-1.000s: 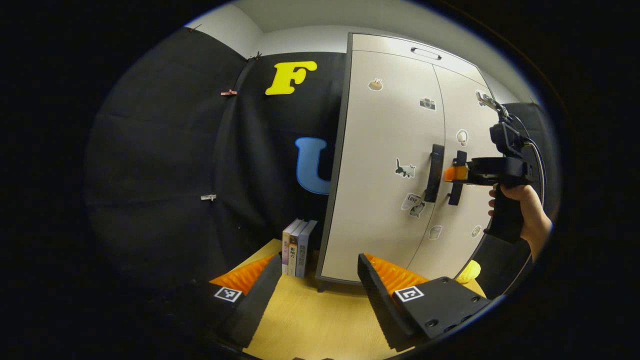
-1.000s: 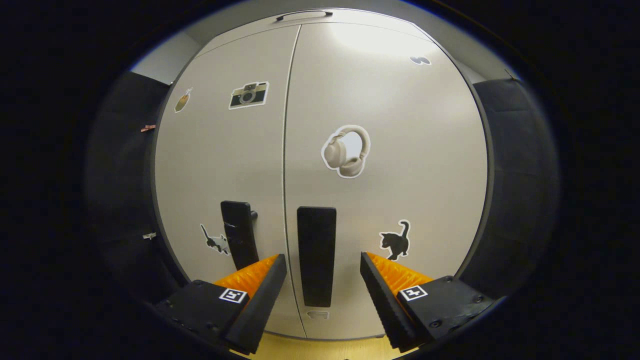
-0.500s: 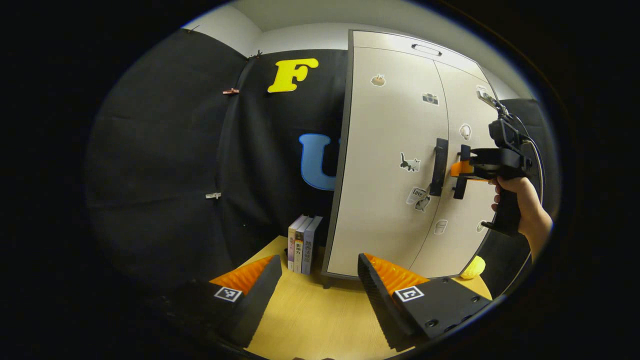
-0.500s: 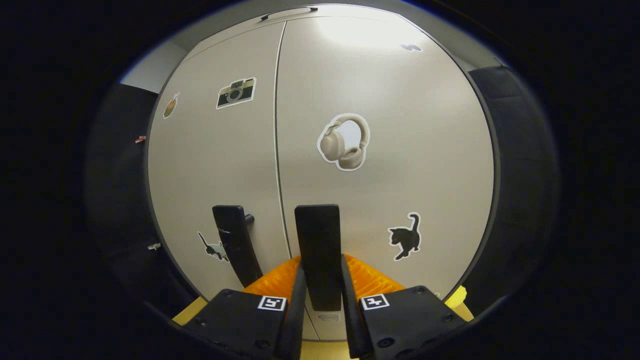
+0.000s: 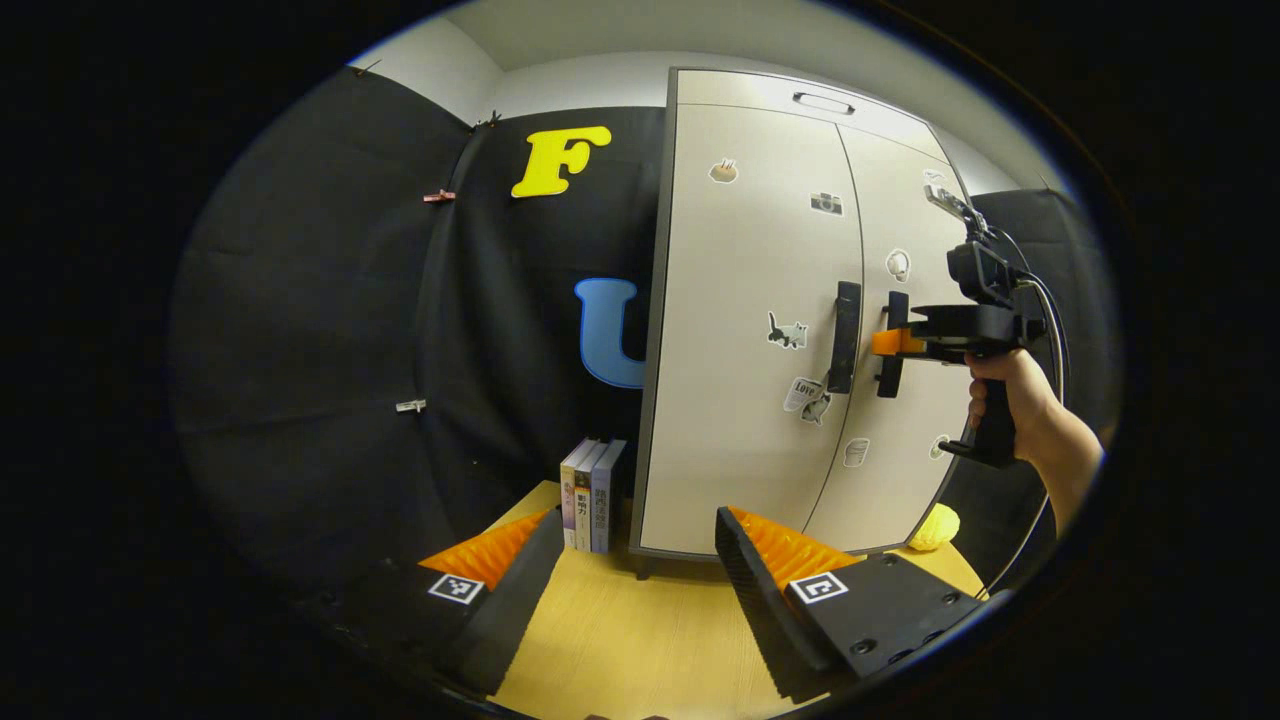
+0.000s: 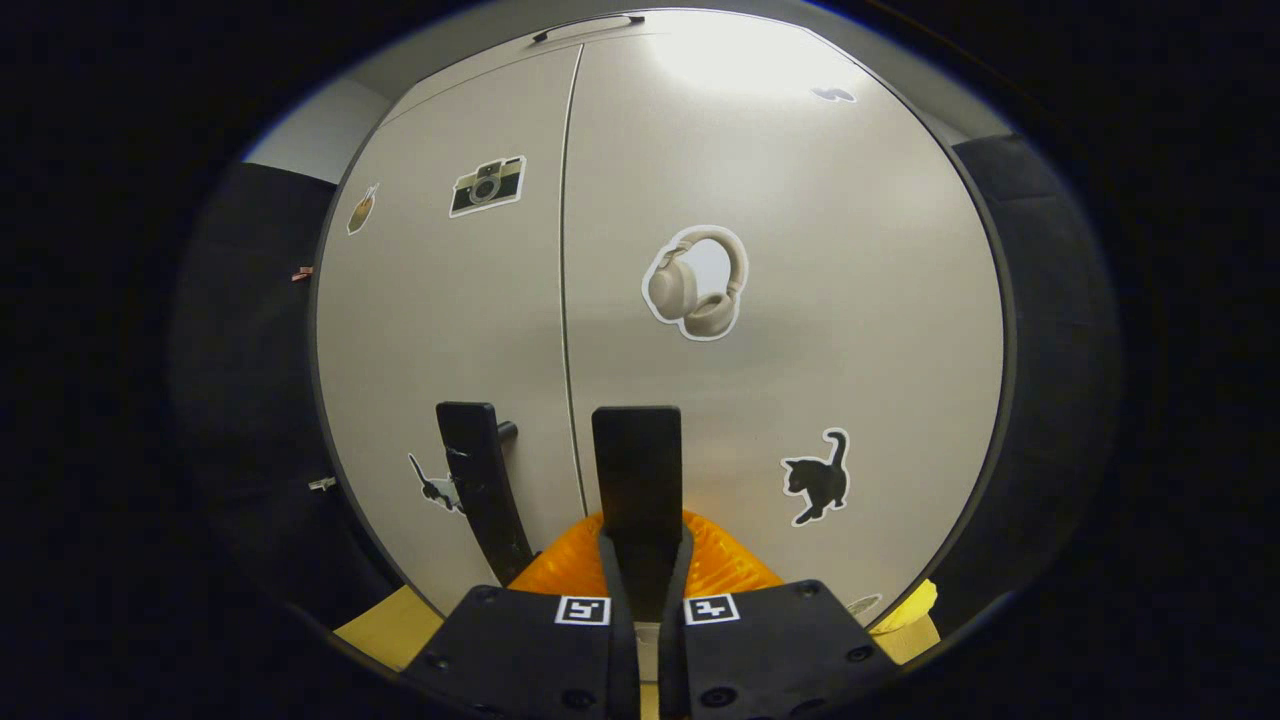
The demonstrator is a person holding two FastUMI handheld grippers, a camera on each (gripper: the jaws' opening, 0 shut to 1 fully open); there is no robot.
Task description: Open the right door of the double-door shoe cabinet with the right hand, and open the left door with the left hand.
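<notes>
Shoe cabinet (image 5: pixel 745 330) stands upright at the back of the wooden counter (image 5: pixel 640 640), both doors shut, stickers scattered over the pale panels. Right door (image 6: pixel 790 330) carries a dark vertical bar handle (image 6: pixel 637 470) just beside the centre seam; left door (image 6: pixel 450 370) has its twin handle (image 6: pixel 478 480) on the other side of the seam.

Judgement: doors look like stiff, light board on side hinges; they should swing freely with a steady pull. The handle is rigid and smooth, so a firm pinch low on the bar, then an arc outward, seems safest against slipping.

Right claw (image 6: pixel 640 590) is closed narrow on the right handle, both fingers pressing its lower part. Left claw (image 5: pixel 630 570) hangs wide, holding nothing, well apart from the cabinet.

Left gripper view gives the side-on picture: the hand (image 5: pixel 1010 400) on the right claw's grip, books (image 5: pixel 592 495) standing beside the cabinet's left flank, a yellow object (image 5: pixel 932 527) by its right foot. Right gripper view gives the pinch itself, close up.
</notes>
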